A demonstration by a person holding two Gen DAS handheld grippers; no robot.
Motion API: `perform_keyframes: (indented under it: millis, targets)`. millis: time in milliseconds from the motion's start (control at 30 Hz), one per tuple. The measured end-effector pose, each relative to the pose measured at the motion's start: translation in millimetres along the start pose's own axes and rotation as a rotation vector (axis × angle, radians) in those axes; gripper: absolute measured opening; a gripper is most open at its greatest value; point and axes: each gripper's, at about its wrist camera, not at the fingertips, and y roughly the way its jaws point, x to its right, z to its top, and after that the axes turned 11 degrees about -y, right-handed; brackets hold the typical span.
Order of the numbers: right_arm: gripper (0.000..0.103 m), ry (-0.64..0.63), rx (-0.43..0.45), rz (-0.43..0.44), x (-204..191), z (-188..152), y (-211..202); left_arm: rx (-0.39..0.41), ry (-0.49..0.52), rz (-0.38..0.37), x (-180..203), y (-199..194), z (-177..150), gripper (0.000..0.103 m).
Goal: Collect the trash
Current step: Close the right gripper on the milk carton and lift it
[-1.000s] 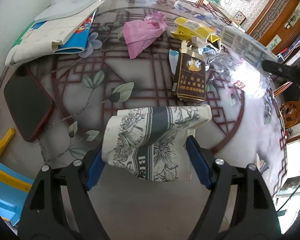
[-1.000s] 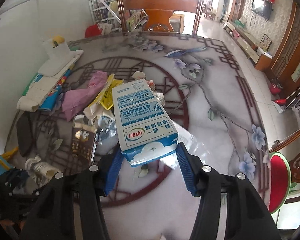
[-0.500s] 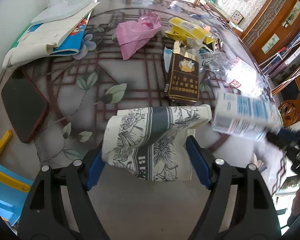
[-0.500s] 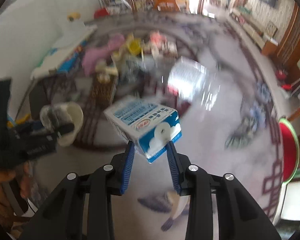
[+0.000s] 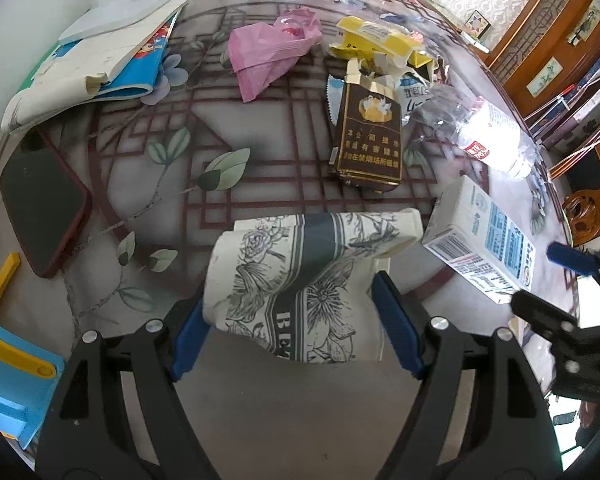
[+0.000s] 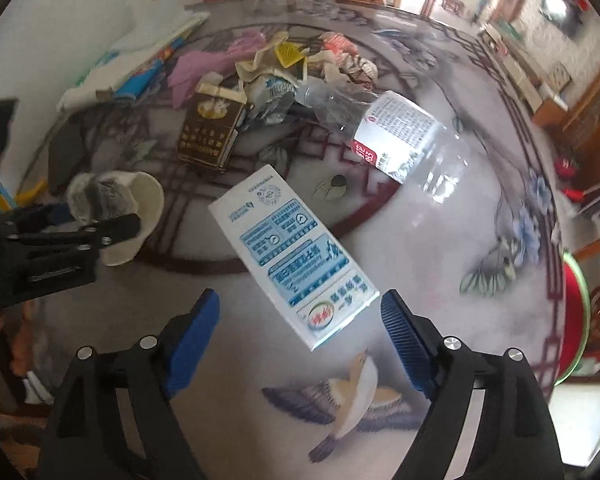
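The right claw (image 6: 300,326) has just spread; the blue-and-white carton (image 6: 290,258), barcode on one end, sits between its pads, ungripped. The left claw (image 5: 296,326) pinches a floral cup (image 5: 300,280) lettered "BE" over the desk (image 5: 260,420), beside a brown pack (image 5: 368,140) with Chinese writing.

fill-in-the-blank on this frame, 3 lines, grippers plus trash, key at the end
1. The left gripper is shut on a floral paper ____.
2. The right gripper has just opened its jaws around the blue-and-white ____.
3. The dark brown cigarette pack lies on the ____.
Missing words: cup; carton; table
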Motion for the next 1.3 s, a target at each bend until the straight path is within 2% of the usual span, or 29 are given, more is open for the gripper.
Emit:
perform_keyframes:
  millis: [267,700,800,900,1300]
  targets:
    - [0.080,-0.019,-0.065,-0.027,3.4,2.3,26.9,0.054,0.013,-0.012,4.0,-16.5,-0.4,0.074]
    - [0.080,-0.004,-0.057,-0.003,5.3,5.0,33.7,0.091,0.007,-0.022,11.9,-30.6,3.2,0.074]
    - [0.077,0.004,-0.050,0.009,6.3,3.8,32.5,0.098,0.006,-0.023,12.4,-33.0,2.2,0.074]
    - [0.066,0.001,-0.049,0.012,5.8,2.7,30.8,0.099,0.004,-0.023,13.0,-33.2,2.0,0.074]
    - [0.061,0.045,-0.005,0.055,7.1,-5.7,15.4,0.116,-0.006,-0.029,16.4,-38.3,6.1,0.074]
